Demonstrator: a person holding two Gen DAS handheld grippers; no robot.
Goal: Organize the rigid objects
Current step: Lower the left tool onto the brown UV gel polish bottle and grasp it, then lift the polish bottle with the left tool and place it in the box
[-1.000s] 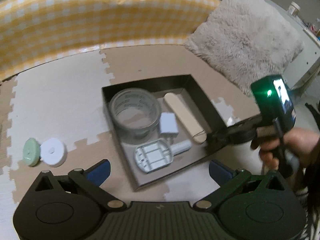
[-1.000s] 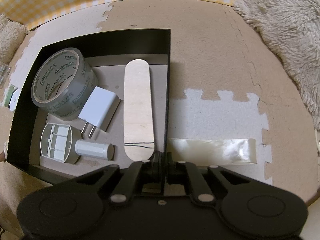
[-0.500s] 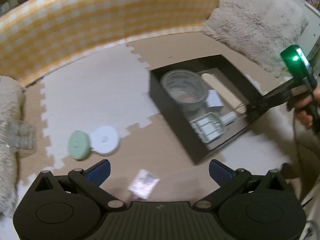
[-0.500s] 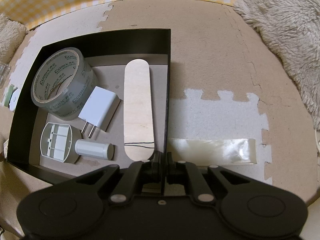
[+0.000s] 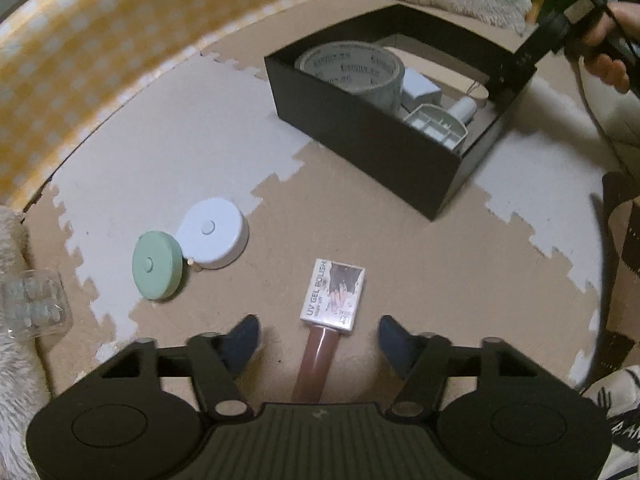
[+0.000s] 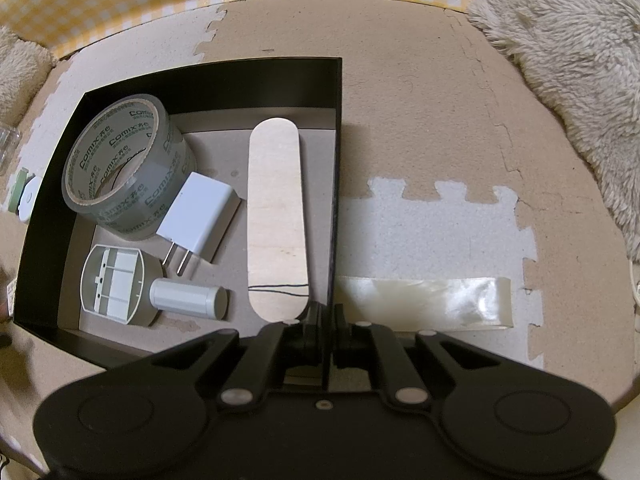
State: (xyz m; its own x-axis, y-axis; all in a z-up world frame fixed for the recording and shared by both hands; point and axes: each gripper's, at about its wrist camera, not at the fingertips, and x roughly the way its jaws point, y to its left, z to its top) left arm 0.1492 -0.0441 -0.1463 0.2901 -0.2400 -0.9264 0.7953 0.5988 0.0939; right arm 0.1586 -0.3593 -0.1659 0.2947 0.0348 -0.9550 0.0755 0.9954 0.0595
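Note:
A black box (image 6: 338,168) holds a tape roll (image 6: 120,168), a white charger (image 6: 198,218), a wooden stick (image 6: 276,216) and a white plastic handle piece (image 6: 152,290). My right gripper (image 6: 329,314) is shut on the box's right wall. In the left wrist view the box (image 5: 384,148) sits far right. My left gripper (image 5: 318,338) is open, its fingers on either side of a UV gel polish bottle (image 5: 328,312) lying on the mat. A green disc (image 5: 157,265) and a white disc (image 5: 212,232) lie to the left.
A clear plastic case (image 5: 34,304) lies at the far left by a fluffy cushion. A yellow checked wall (image 5: 100,52) curves behind. A strip of clear tape (image 6: 424,300) lies on the mat right of the box. A fluffy pillow (image 6: 568,52) sits at back right.
My left gripper has swung left and down from the box to the gel polish bottle, which now lies between its open fingers. The right gripper has held still on the box wall.

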